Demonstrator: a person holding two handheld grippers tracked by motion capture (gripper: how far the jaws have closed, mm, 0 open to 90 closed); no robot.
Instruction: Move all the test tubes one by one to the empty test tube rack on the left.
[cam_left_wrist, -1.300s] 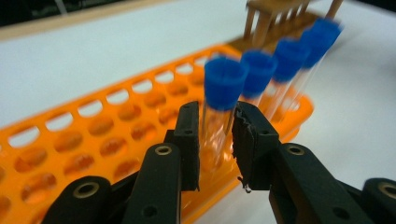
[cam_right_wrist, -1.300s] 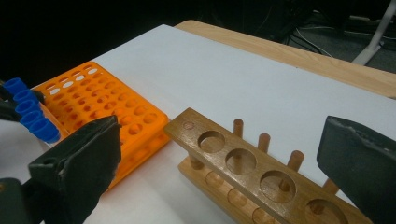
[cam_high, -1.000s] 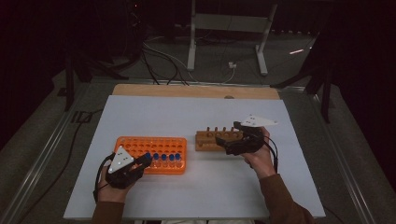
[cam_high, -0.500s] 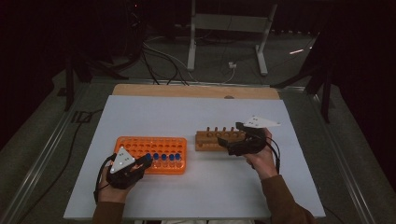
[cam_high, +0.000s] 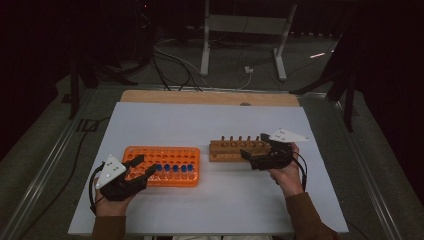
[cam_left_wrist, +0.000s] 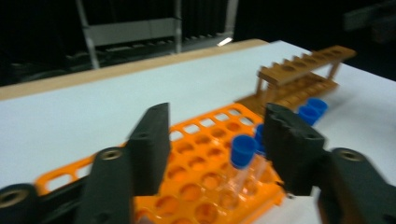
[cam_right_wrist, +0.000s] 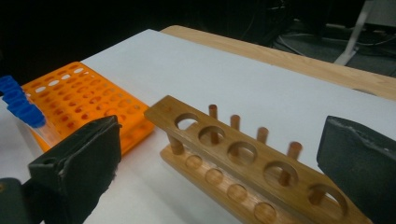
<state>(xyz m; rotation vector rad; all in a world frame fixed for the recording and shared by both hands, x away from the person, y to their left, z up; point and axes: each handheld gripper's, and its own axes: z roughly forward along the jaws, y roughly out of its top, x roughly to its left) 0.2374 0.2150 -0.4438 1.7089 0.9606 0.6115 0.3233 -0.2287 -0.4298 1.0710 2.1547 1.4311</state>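
An orange tube rack (cam_high: 161, 156) lies at the left of the white table, with several blue-capped tubes (cam_high: 173, 168) along its near row. My left gripper (cam_high: 144, 166) hangs over the rack's near left corner. In the left gripper view its jaws have just been opening: they stand apart around a blue-capped tube (cam_left_wrist: 242, 150) that stands in the orange rack (cam_left_wrist: 201, 140), and the pads do not touch it. A wooden tube rack (cam_high: 234, 149) with bare holes sits at centre right. My right gripper (cam_high: 254, 149) is open, with the wooden rack (cam_right_wrist: 243, 158) between its jaws and untouched.
The white table top (cam_high: 210, 120) has a wooden strip (cam_high: 210, 97) along its far edge. Beyond it, on the dark floor, are cables (cam_high: 175, 60) and a metal stand (cam_high: 240, 30).
The left gripper's jaws have opened off the blue-capped tube, which stays in the orange rack, and the left hand has pulled back a little. The right hand has kept still.
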